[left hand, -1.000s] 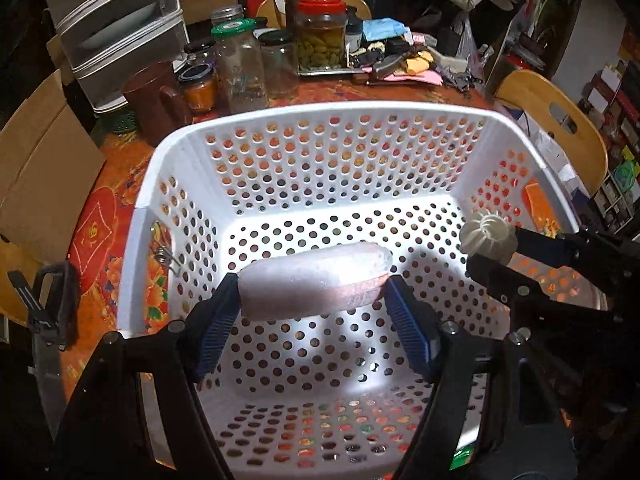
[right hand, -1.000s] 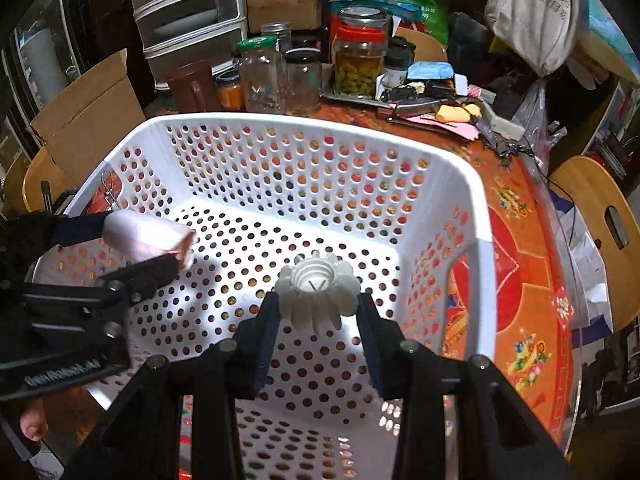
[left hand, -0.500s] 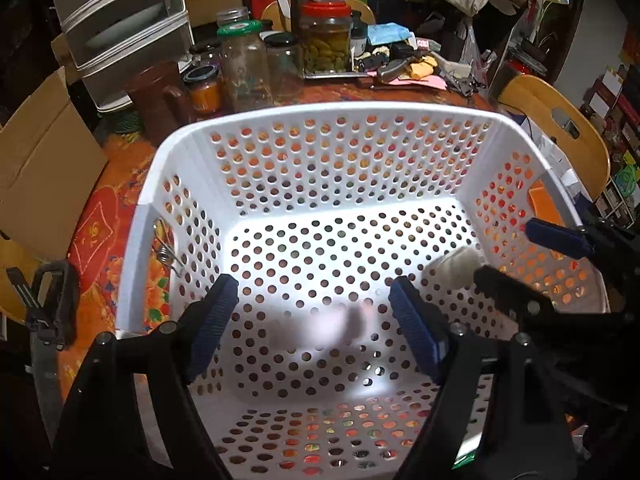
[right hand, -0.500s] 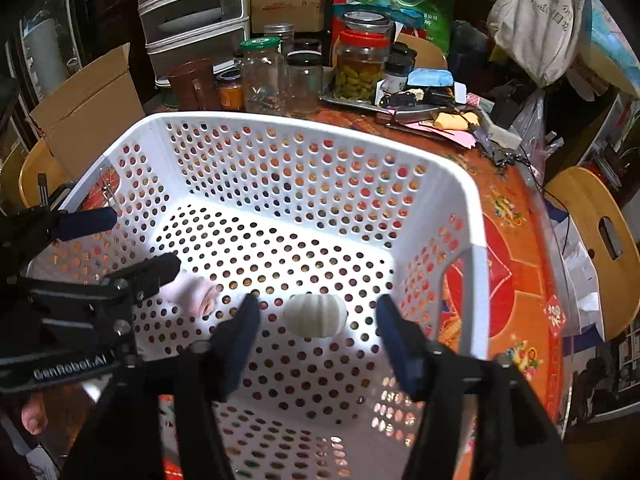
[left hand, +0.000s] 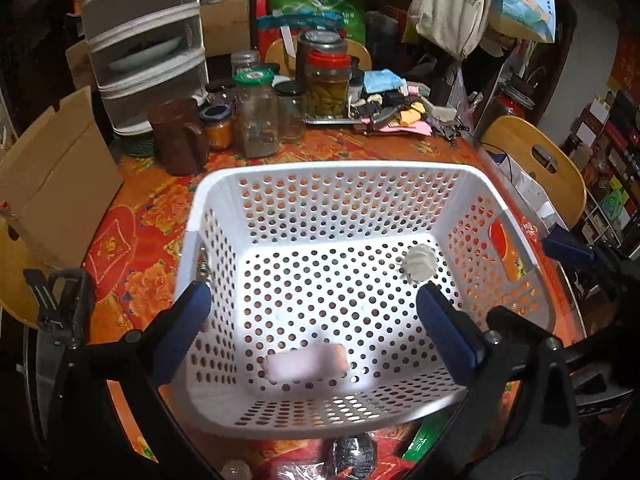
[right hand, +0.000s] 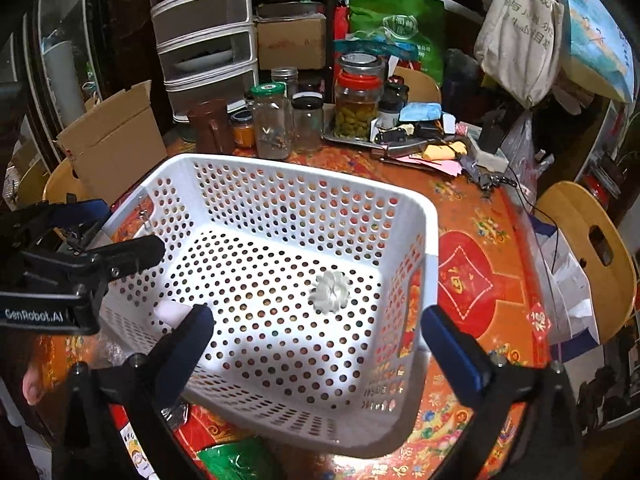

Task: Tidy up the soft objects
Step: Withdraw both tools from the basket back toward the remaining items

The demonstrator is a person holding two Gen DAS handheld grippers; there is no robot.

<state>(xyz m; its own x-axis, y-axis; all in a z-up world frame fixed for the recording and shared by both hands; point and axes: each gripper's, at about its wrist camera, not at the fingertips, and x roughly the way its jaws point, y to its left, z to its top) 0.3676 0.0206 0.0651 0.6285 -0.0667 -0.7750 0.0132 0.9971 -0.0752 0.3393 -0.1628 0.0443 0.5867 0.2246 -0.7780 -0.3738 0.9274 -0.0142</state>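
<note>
Looking along the left hand-held gripper (left hand: 312, 332): jaws wide apart, holding nothing; pale pink soft block (left hand: 306, 363) lying on the floor of the white basket (left hand: 332, 168) just below and between the fingers; white ribbed ball (left hand: 418, 266) ahead to the right, liable to roll if the basket gets bumped

Looking along the right hand-held gripper (right hand: 316, 344): also spread and empty; ball (right hand: 330, 292) just ahead, block (right hand: 172, 312) off to the left behind a finger; risk of clipping the rim on withdrawal and shoving the basket across the crowded counter (right hand: 480, 216) toward the jars (right hand: 276, 124)
</note>
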